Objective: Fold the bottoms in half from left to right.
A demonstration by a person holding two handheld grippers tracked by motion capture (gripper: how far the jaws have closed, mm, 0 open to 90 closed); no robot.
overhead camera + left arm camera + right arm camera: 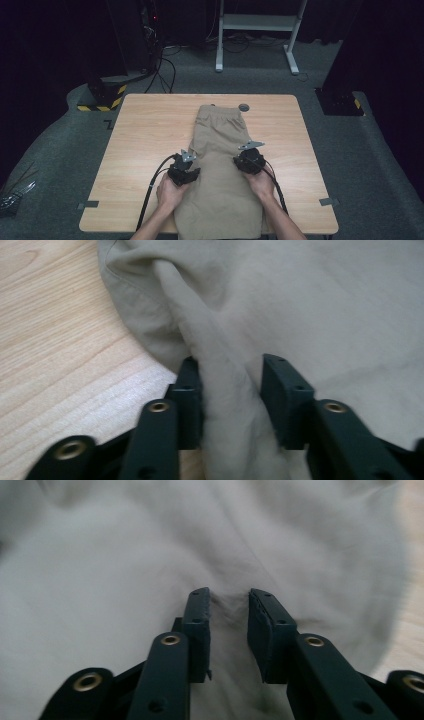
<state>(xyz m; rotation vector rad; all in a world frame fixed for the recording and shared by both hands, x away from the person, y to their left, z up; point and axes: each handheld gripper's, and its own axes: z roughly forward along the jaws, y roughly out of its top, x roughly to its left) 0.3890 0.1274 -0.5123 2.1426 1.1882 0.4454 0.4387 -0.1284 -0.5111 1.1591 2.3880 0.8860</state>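
Beige trousers [220, 132] lie lengthwise down the middle of the wooden table [145, 130], elastic waistband at the far end, the near end hanging over the front edge. My left gripper [187, 164] sits on the cloth's left edge; in the left gripper view [229, 371] a raised fold of the trousers [325, 315] fills the gap between its jaws, touching both pads. At the cloth's right edge my right gripper [248, 159] does the same; the right gripper view [229, 596] shows a pucker of cloth [100, 580] pinched between the jaws, with creases radiating from it.
A small grey round cap [243, 107] sits on the table just beyond the waistband. Bare wood lies to either side of the cloth. Behind the table stand a white desk frame [255, 22] and a yellow-and-black striped base [102, 97] with cables.
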